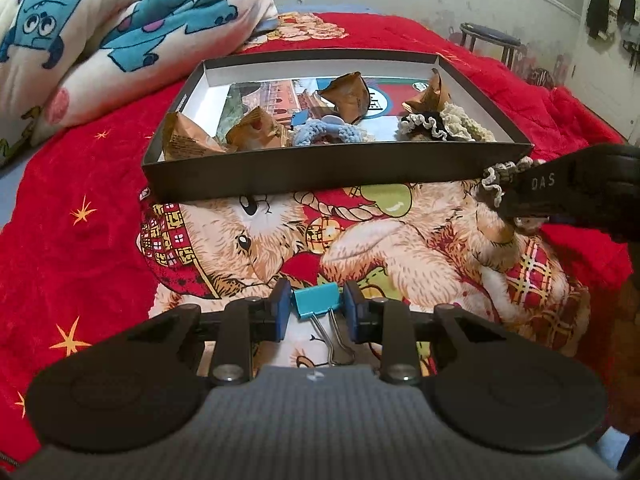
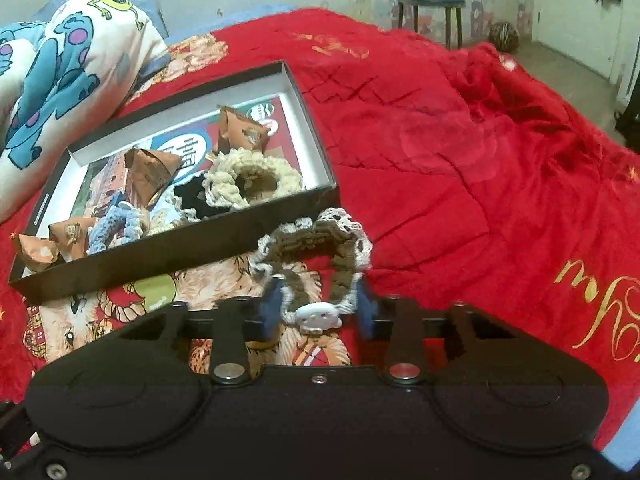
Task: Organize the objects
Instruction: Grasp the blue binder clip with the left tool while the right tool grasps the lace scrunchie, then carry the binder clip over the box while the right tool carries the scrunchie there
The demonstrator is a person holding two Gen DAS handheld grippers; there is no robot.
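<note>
Fingers (image 1: 282,312) pinch binder clip (image 1: 316,300); brown scrunchie (image 2: 316,256) between right fingers (image 2: 269,308).

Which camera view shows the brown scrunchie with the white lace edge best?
The right wrist view: the brown scrunchie shows whole, held in the right claw. In the left wrist view only a frilly part of it shows at the right edge, behind that claw.

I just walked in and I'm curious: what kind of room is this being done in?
Most likely a bedroom in a home. The work happens on a bed spread with a red plush blanket, a rolled cartoon-print quilt lies at its head, and a small stool stands by a worn, peeling wall.
</note>
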